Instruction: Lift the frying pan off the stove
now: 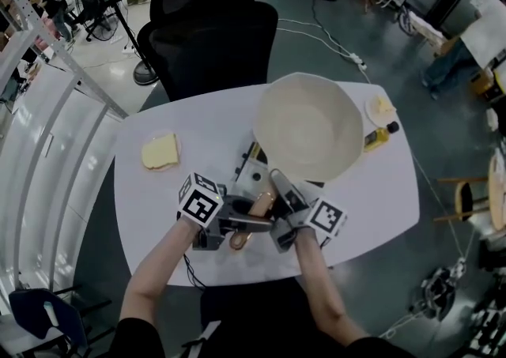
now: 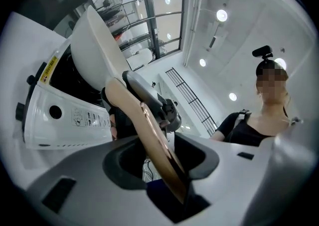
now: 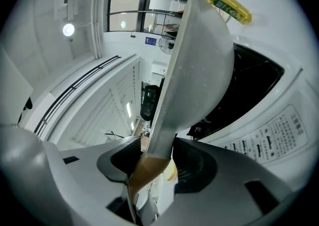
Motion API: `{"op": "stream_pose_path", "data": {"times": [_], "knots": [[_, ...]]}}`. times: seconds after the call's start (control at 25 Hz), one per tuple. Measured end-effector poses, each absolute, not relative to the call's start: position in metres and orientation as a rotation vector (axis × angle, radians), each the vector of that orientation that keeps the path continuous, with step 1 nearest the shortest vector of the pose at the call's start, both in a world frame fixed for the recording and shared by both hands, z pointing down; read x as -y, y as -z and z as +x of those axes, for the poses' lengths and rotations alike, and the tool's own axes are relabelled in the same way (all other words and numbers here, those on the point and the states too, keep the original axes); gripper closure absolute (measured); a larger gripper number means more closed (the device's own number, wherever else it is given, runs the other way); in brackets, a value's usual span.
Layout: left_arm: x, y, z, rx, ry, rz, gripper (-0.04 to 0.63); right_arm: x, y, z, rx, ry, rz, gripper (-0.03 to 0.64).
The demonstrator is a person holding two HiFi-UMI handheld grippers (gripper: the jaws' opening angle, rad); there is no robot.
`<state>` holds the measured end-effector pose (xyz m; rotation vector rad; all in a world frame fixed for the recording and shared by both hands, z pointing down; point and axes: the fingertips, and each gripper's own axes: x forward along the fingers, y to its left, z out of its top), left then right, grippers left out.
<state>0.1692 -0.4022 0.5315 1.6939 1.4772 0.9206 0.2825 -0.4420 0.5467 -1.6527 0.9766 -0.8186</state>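
At the near edge of the table [image 1: 158, 190], both grippers are in: left gripper [image 1: 237, 227] and right gripper [image 1: 283, 214] each clamp the tan handle [image 1: 259, 206] from opposite sides, pads pressed on it. Just beyond, the pan [image 1: 308, 123] sits over the stove [image 1: 251, 168]; clear of the glass or not, I can't tell. It looks stiff, deep and front-heavy, and that smooth handle could twist, so two grips near the bowl look right. Farther back, a bottle [image 1: 378, 137] lies beside the pan.
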Motion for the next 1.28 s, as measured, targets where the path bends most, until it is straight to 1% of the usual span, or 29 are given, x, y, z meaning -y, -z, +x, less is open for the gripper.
{"op": "stream_pose_path", "data": {"times": [0.2, 0.48, 0.8, 1.28], "knots": [[0.392, -0.521, 0.168, -1.472, -0.886, 1.740, 0.422, 0.434, -0.535, 0.282, -1.013, 0.821, -1.683, 0.419], [0.374, -0.484, 0.156, -1.426, -0.811, 1.815, 0.420, 0.424, -0.492, 0.267, -1.091, 0.832, -1.717, 0.419], [0.337, -0.462, 0.109, -1.328, -0.756, 1.844, 0.416, 0.396, -0.473, 0.217, -1.193, 0.885, -1.735, 0.413], [0.329, -0.461, 0.056, -1.151, -0.668, 2.002, 0.413, 0.411, -0.461, 0.148, -1.424, 0.962, -1.617, 0.410]]}}
